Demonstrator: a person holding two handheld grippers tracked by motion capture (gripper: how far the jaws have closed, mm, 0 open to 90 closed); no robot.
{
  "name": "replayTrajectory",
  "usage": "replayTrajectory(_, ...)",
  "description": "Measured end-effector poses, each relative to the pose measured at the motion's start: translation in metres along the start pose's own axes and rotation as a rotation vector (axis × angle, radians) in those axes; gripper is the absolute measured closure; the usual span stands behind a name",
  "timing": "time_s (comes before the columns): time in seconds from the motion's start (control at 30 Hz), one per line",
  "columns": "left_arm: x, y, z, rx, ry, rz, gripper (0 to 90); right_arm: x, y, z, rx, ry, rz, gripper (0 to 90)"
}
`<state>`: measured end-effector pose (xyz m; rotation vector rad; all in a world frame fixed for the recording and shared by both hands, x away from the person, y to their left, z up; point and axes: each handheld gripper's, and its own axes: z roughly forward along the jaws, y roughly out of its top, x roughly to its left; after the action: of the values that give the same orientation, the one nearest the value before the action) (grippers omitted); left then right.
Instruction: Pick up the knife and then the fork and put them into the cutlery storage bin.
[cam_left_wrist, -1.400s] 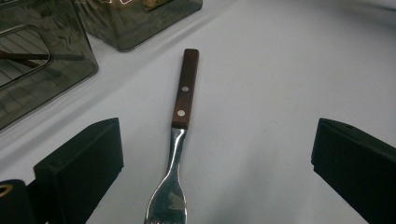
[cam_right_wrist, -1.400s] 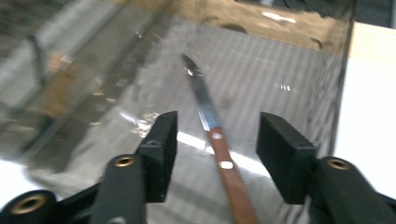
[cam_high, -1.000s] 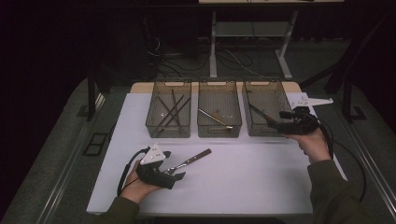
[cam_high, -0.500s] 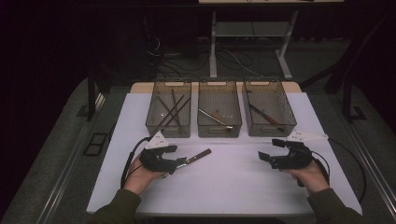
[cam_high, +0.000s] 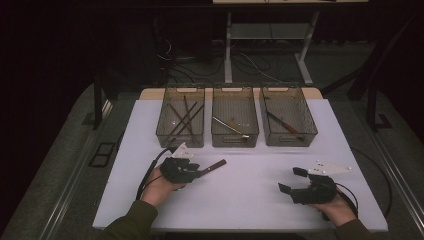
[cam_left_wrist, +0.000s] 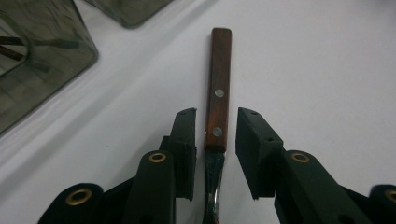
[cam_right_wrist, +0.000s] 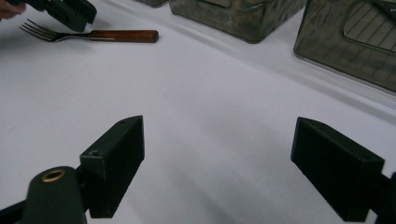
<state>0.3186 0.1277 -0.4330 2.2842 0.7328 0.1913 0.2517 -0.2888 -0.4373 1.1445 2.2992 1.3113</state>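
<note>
Here, unmarked wooden-handled fork (cam_left_wrist: 219, 93) between left gripper (cam_left_wrist: 215, 135) jaws.

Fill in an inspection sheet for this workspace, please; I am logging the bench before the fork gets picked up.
Surface: white table top, bare at the front.
Job's things: wooden-handled fork lying flat on the table; three clear bins in a row at the back, each with cutlery inside.
Clutter: nothing seen.
Grippers: left gripper straddles the fork where handle meets metal, jaws have just been closing, a gap shows on both sides. Right gripper low over bare table, jaws wide, nothing between them.
Cables: a black cable loops from the left gripper.
Surroundings: dark floor, a table frame and loose wires behind.
</note>
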Motion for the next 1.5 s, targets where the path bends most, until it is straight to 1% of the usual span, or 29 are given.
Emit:
replayTrajectory(0.07, 0.000, 0.000, 0.002, 0.013, 0.004, 0.010, 68.0, 0.000, 0.000, 0.001, -0.001, 0.002, 0.003, 16.9)
replayTrajectory(0.13, 0.000, 0.000, 0.004, 0.013, 0.003, 0.008, 68.9, 0.000, 0.000, 0.002, 0.005, -0.002, 0.000, 16.9)
replayTrajectory(0.3, 0.001, 0.003, 0.009, 0.020, -0.009, 0.023, 71.0, -0.001, 0.000, 0.002, 0.004, -0.003, 0.003, 16.9)
replayTrajectory(0.43, 0.000, 0.004, 0.012, 0.039, -0.015, 0.031, 72.5, -0.002, 0.000, 0.002, 0.004, -0.001, 0.004, 16.9)
replayTrajectory(0.5, -0.001, 0.004, 0.014, 0.054, -0.010, 0.036, 73.1, -0.002, 0.000, 0.002, 0.004, -0.001, 0.003, 16.9)
replayTrajectory(0.6, 0.000, 0.003, 0.014, 0.056, -0.006, 0.054, 74.3, -0.002, 0.000, 0.002, 0.003, 0.002, 0.002, 16.9)
replayTrajectory(0.7, -0.002, 0.002, 0.015, 0.054, 0.000, 0.062, 74.4, -0.002, 0.000, 0.002, 0.002, 0.004, 0.000, 16.9)
replayTrajectory(0.77, -0.002, 0.003, 0.015, 0.058, 0.002, 0.077, 74.8, -0.002, 0.000, 0.002, 0.004, 0.003, 0.003, 16.9)
replayTrajectory(0.87, -0.001, 0.002, 0.015, 0.053, -0.011, 0.072, 76.8, -0.002, 0.000, 0.002, 0.006, 0.004, -0.001, 16.9)
replayTrajectory(1.0, 0.002, 0.002, 0.014, 0.053, -0.026, 0.071, 77.2, -0.001, 0.000, 0.002, 0.007, 0.004, -0.006, 16.9)
replayTrajectory(1.03, 0.003, 0.002, 0.014, 0.051, -0.029, 0.083, 77.2, -0.001, 0.000, 0.002, 0.009, 0.004, -0.010, 16.9)
replayTrajectory(1.13, 0.003, 0.003, 0.013, 0.057, -0.035, 0.097, 77.3, -0.001, 0.000, 0.002, 0.011, 0.006, -0.013, 16.9)
replayTrajectory(1.2, 0.003, 0.003, 0.013, 0.063, -0.045, 0.093, 77.3, -0.001, 0.000, 0.003, 0.013, 0.009, -0.011, 16.9)
replayTrajectory(1.23, 0.003, 0.004, 0.012, 0.063, -0.047, 0.093, 77.3, -0.001, 0.000, 0.003, 0.014, 0.014, -0.011, 16.9)
replayTrajectory(1.27, 0.001, 0.004, 0.011, 0.056, -0.051, 0.078, 77.3, -0.001, 0.000, 0.003, 0.012, 0.019, -0.011, 16.9)
replayTrajectory(1.33, 0.001, 0.006, 0.008, 0.047, -0.062, 0.095, 77.3, -0.001, 0.000, 0.004, -0.004, 0.042, -0.016, 16.9)
replayTrajectory(1.37, 0.000, 0.006, 0.007, 0.041, -0.071, 0.084, 77.3, 0.000, 0.001, 0.004, -0.005, 0.051, -0.017, 16.9)
replayTrajectory(1.43, -0.002, 0.008, 0.004, 0.031, -0.081, 0.092, 77.4, 0.000, 0.001, 0.004, -0.010, 0.065, -0.023, 16.9)
replayTrajectory(1.5, -0.004, 0.009, 0.002, 0.016, -0.098, 0.082, 77.4, 0.001, 0.002, 0.005, -0.014, 0.071, -0.029, 16.9)
